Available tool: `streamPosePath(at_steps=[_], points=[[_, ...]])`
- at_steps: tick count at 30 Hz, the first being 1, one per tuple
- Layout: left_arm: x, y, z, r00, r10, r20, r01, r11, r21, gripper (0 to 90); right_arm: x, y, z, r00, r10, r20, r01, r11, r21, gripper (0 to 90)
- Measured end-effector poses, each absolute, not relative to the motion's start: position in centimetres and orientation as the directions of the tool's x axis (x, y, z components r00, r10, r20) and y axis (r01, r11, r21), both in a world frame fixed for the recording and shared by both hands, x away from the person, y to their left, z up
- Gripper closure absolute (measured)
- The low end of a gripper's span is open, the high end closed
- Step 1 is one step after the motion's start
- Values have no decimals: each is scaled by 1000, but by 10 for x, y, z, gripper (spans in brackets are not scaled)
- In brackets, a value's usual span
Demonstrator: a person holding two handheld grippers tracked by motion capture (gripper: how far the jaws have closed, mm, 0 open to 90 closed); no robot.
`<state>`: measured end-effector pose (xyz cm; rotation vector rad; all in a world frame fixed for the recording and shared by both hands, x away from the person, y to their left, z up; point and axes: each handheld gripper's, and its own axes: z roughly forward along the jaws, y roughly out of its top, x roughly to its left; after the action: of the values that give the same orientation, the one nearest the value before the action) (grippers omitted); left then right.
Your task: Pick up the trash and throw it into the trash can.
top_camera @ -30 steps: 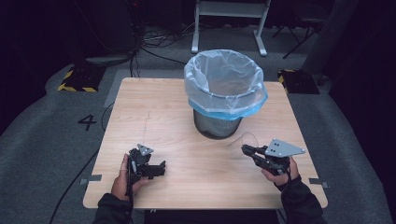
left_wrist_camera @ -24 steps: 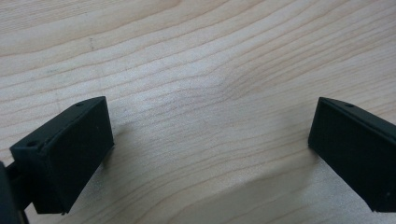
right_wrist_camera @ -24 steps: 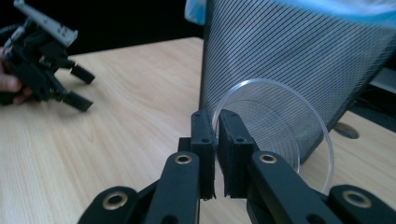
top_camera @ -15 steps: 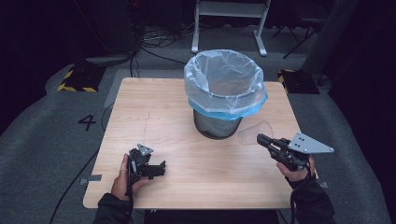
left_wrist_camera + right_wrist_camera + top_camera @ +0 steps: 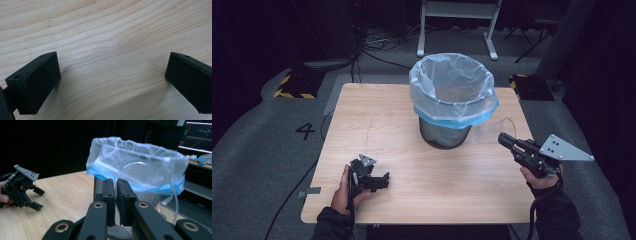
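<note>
Clear plastic lid (image 5: 150,187), thin, light and slippery, we pinch by its rim in our closed right tool (image 5: 115,195) near the bin (image 5: 447,132) at the surface's right edge; our left tool (image 5: 110,75) rests open.

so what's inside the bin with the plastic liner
From above, the bin shows just its crinkled clear liner; no item is visible inside. The liner's folds and near rim hide the bottom. The clear round lid is outside it, pinched in the right gripper.
</note>
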<state>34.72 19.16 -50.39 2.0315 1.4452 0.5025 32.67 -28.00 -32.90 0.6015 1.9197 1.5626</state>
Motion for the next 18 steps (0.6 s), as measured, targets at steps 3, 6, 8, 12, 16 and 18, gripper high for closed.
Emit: streamPosePath(at_steps=[3,6,8,12,16,18], points=[[347,192,-504,340,940,-32,717,-237,655,0,326,-280,-323,-722,668,-182,-40,223,974,856],[347,192,-504,340,940,-32,717,-237,655,0,325,-281,-319,-720,669,-183,-45,218,975,857],[347,192,-504,340,940,-32,718,-237,655,0,323,-282,-316,-718,670,-187,-55,213,975,857],[347,192,-504,340,940,-33,716,-236,657,0,318,-285,-308,-723,664,-193,-81,197,977,857],[347,192,-504,340,940,-32,717,-237,656,0,311,-286,-302,-726,653,-214,-107,200,974,857],[347,192,-504,341,939,-32,716,-238,656,0,310,-287,-299,-721,659,-216,-112,197,974,857]])
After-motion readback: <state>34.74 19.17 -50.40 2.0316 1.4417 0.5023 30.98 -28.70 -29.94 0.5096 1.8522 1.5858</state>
